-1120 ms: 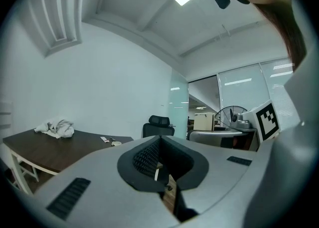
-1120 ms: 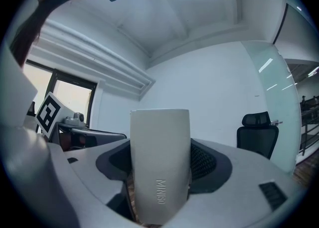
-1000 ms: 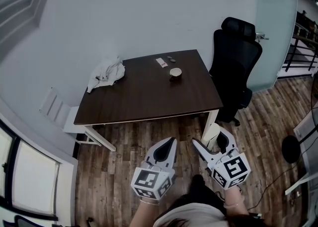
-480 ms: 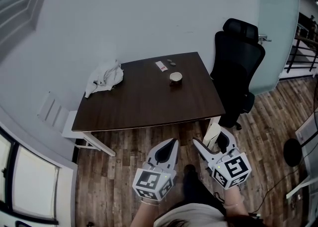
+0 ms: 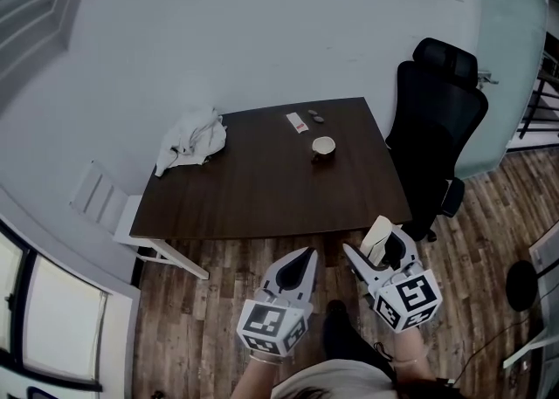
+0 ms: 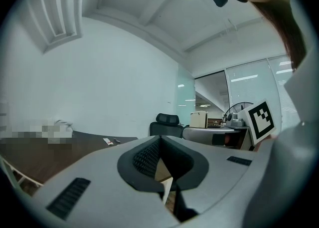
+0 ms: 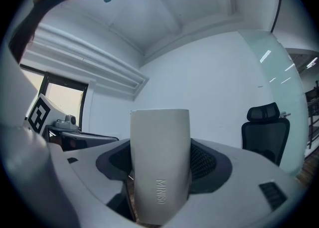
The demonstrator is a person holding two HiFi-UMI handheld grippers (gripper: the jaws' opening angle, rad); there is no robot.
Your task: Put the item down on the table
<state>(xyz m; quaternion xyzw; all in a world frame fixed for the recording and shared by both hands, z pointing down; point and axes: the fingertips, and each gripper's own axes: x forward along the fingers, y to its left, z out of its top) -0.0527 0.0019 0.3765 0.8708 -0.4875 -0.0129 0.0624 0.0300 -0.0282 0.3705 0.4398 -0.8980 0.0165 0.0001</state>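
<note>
The right gripper [image 5: 370, 247] had its jaws clamped on a white cup [image 7: 160, 162]. It was held over the wooden floor [image 5: 210, 301], off the table's [image 5: 253, 188] near edge at 5 o'clock and not touching it. The left gripper [image 5: 303, 257] hung near it at 9 o'clock, jaws pressed together on nothing. On the table lay a cloth [image 5: 192, 140] at 10 o'clock, a bowl [image 5: 323, 146] at 1 o'clock and a card [image 5: 297, 122] just beyond the bowl. A black chair [image 5: 437, 127] stood at the table's 3 o'clock.
</note>
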